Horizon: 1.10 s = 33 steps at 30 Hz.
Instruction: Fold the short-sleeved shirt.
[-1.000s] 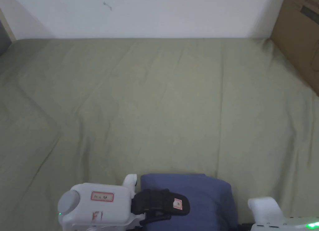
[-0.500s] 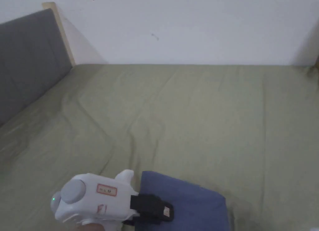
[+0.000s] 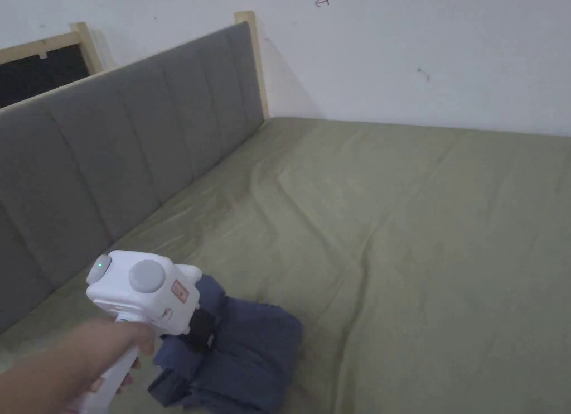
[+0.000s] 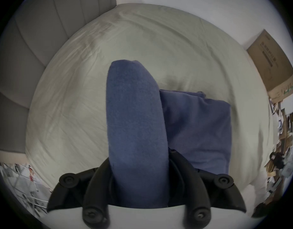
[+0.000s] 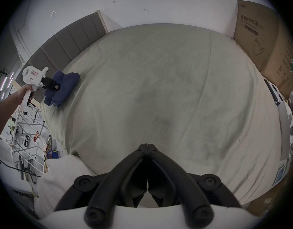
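1. Short-sleeved shirt (image 3: 240,354), blue, already a folded bundle. It sits at the near edge of the bed (image 3: 424,236), close to the corner by the grey headboard (image 3: 111,158); one end is raised, the rest lies on the green sheet.
2. Left gripper (image 3: 202,330), held in a hand (image 3: 106,348). In the left gripper view, a thick roll of the shirt (image 4: 135,130) runs up between the jaws, which are clamped on it from both sides. The flat remainder lies to one side of the roll.
3. Right gripper (image 5: 147,150). Jaws pressed together on nothing, tips meeting, above bare sheet at the near edge of the bed, well apart from the shirt.
4. Cardboard box (image 5: 265,39), standing at the far corner opposite the headboard.
5. Risk, judged: only one end is pinched, so the loose layers may slide open and undo the fold.
6. Risk, judged: the bundle lies so near the edge that a careless release could drop it off the bed.
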Tool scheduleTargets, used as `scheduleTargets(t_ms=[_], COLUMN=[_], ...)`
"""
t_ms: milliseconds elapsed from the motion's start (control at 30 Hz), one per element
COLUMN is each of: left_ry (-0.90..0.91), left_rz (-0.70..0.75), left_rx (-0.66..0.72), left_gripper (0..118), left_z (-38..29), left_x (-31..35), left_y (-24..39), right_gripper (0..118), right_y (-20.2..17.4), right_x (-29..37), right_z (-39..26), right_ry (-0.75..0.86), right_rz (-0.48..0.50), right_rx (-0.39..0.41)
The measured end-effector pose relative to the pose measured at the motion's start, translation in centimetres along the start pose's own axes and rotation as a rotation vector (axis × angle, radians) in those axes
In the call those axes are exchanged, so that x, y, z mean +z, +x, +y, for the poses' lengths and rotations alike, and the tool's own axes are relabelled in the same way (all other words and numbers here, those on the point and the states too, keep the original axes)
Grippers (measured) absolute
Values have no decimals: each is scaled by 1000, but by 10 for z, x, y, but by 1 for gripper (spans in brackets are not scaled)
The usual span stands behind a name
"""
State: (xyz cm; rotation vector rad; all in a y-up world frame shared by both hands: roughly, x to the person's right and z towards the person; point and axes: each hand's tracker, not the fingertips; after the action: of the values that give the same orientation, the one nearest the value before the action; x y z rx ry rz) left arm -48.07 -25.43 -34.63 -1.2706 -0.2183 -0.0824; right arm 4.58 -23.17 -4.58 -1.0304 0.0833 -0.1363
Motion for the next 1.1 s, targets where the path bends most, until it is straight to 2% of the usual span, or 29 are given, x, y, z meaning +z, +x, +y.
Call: scheduleTargets(t_ms=[133,233,333,367,433,533,600,633,667,700,733,767,800,867,967,1033,1100], left_ry=[-20,-22,-1,17,122,207,209,191,179,173,198,224,248,293,462,619,855], left_rz=[156,251,433,492,647,756,689,586,482,369,268,177,76,-43,-279,-276,-232], left_rx=[-126,-163,-170,-170,-152,-90,-57,-25,-11,-11,-28,-46,-54,-61,-89,-99,-134], left_gripper=[29,38,102,114,114,114,113,113,106,91,65,20,0,0,0,0,0], left_z=[17,21,19,20,17,9,1,-2,-7,-14,-22,-29,-40,-61,-96,-121,-144], left_x=[-8,-7,-3,0,17,43,52,56,59,63,67,70,76,88,122,148,174], left_y=[1,2,-2,-6,-10,-8,3,9,20,37,59,77,103,152,223,265,298], right_gripper=[0,0,0,0,0,0,0,0,0,0,0,0,0,0,0,0,0], right_y=[-13,-13,-10,-8,-4,5,10,12,13,14,15,16,16,17,23,27,33], right_x=[0,-1,0,1,5,14,22,27,31,37,44,50,57,71,96,118,138], right_z=[7,5,2,1,0,-1,-1,-1,-1,-2,-2,-2,-2,-3,-6,-7,-10], right_ry=[6,6,6,9,19,42,66,81,96,114,129,145,164,196,237,263,296], right_rz=[0,-2,13,14,0,-21,-38,-50,-61,-69,-71,-70,-65,-59,-43,-25,-35], right_rx=[27,43,25,21,16,6,-1,0,3,5,5,4,0,-6,-33,-76,-99])
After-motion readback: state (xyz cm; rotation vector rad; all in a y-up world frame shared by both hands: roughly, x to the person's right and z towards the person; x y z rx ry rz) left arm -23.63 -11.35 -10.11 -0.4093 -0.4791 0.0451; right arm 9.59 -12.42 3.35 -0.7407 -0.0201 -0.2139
